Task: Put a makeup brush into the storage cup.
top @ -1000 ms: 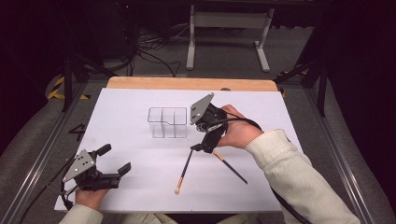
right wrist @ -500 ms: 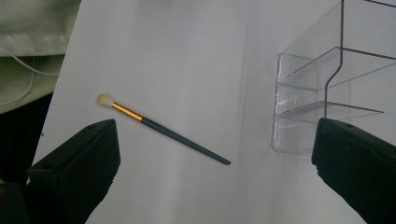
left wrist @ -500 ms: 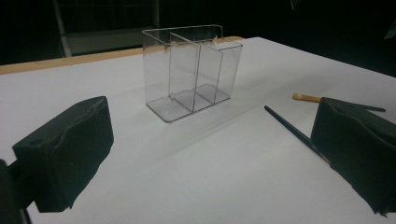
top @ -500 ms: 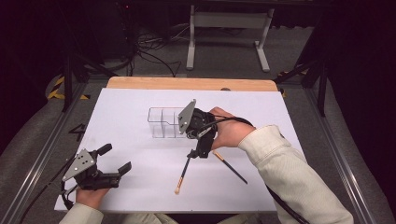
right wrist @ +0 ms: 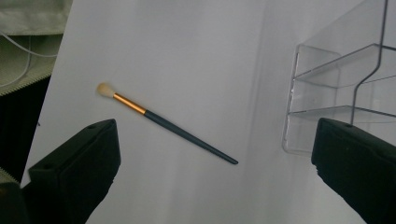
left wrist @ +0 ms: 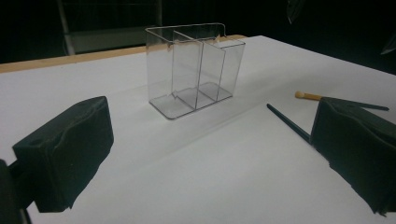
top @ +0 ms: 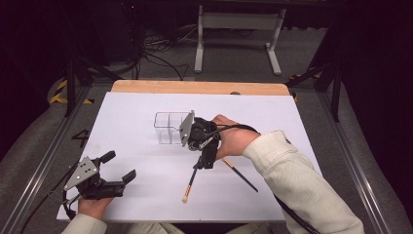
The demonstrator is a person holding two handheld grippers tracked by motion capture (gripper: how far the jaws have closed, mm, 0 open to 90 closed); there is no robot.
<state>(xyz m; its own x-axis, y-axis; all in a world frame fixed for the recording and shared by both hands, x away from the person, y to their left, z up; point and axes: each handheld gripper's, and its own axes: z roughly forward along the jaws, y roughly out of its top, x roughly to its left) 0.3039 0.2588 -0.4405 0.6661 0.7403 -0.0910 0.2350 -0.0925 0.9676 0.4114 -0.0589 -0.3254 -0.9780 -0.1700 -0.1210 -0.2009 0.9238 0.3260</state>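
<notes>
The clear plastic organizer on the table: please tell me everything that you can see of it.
The clear plastic organizer is a small transparent box, open at the top, with thin inner walls that split it into compartments; all that can be seen of them is empty. Its back wall rises higher than the front, with rounded corners. It stands upright on the white table, near the middle toward the far edge. Nothing touches it. In the high view the right gripper is close beside it.

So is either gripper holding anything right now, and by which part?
Nothing is held. The left gripper and right gripper are both open; the brush lies loose on the table.
</notes>
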